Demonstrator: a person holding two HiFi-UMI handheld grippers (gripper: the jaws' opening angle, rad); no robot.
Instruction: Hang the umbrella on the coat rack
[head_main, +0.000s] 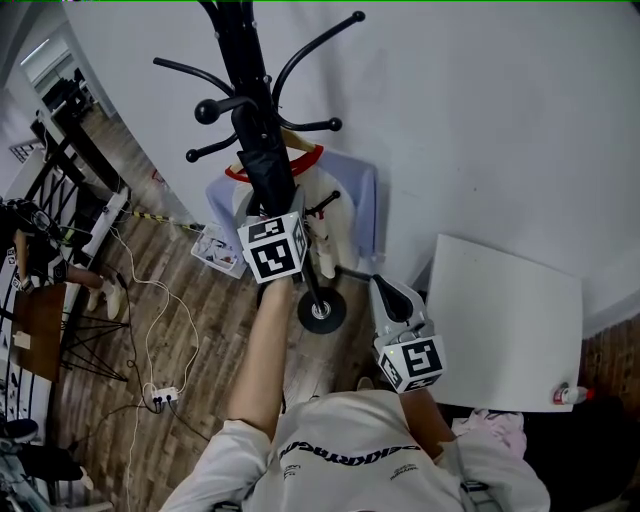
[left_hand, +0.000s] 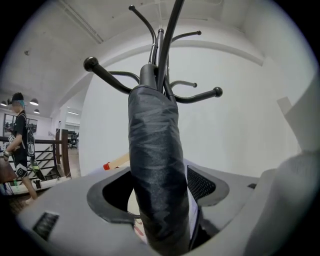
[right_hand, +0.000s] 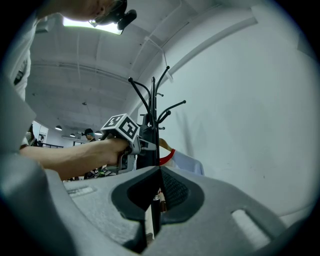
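Umbrella (left_hand: 155, 165): black, folded, its creased fabric rolled tight. It stands upright between the jaws of the left gripper (left_hand: 160, 175), which are spread wide. A dark gap shows on its left; whether the right pad touches it cannot be told. Its top reaches the cluster of hooks on the coat rack (left_hand: 150, 75), but the point of attachment is hidden behind the fabric. Its lower end is cut off by the frame edge. In the head view the umbrella (head_main: 268, 170) merges with the black pole and is hard to separate from it. Right gripper (right_hand: 159, 170): jaws closed together, nothing between them, held apart from the rack above the wooden floor (head_main: 200, 320).
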